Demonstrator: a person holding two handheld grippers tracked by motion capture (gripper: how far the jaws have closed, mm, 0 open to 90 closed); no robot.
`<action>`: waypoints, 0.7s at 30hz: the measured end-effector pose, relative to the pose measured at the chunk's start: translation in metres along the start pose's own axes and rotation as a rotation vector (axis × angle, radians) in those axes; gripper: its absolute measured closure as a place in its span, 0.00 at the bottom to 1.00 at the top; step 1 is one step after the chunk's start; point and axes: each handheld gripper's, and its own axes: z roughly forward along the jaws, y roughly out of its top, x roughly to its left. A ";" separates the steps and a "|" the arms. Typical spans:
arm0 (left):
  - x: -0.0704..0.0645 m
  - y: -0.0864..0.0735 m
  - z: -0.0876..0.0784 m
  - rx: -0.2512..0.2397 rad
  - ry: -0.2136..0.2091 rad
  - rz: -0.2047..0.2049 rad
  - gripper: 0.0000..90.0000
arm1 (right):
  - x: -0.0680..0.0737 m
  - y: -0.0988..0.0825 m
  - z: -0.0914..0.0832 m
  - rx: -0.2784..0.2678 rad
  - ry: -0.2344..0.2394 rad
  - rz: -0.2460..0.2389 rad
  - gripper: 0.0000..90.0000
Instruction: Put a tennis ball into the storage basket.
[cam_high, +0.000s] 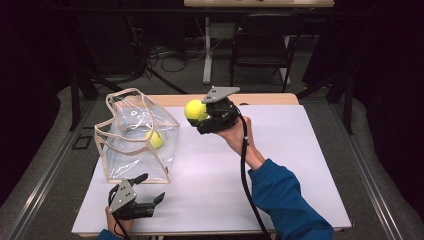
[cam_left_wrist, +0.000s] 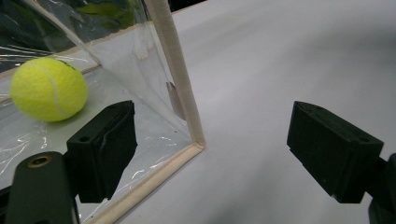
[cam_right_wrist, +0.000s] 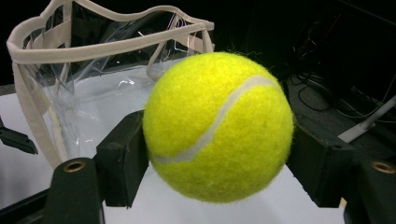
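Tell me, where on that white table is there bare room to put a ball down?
The widest free patch is the table's right half, beyond the blue sleeve. Another lies mid-table between the clear bag and the right gripper holding a tennis ball. It is crowded at the left, around the bag and the left gripper.

1. High view: table (cam_high: 280, 165) was lit bright from above, surroundings nearly black; pic soft, low-res.
2. Clear bag (cam_left_wrist: 140, 56) showed white glare streaks.
3. Tennis ball (cam_right_wrist: 217, 126) was sharp w/ fuzz visible; bkgd dark, blurry.
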 end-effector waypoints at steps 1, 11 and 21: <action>0.000 0.000 0.000 0.001 0.000 0.003 0.18 | 0.000 0.001 0.000 0.000 0.000 0.002 0.30; 0.000 0.000 0.001 0.004 -0.002 0.004 0.18 | 0.001 0.006 0.000 -0.012 0.001 -0.002 0.30; -0.001 0.000 0.000 0.004 0.001 0.007 0.18 | 0.002 0.010 0.002 -0.014 0.004 -0.008 0.30</action>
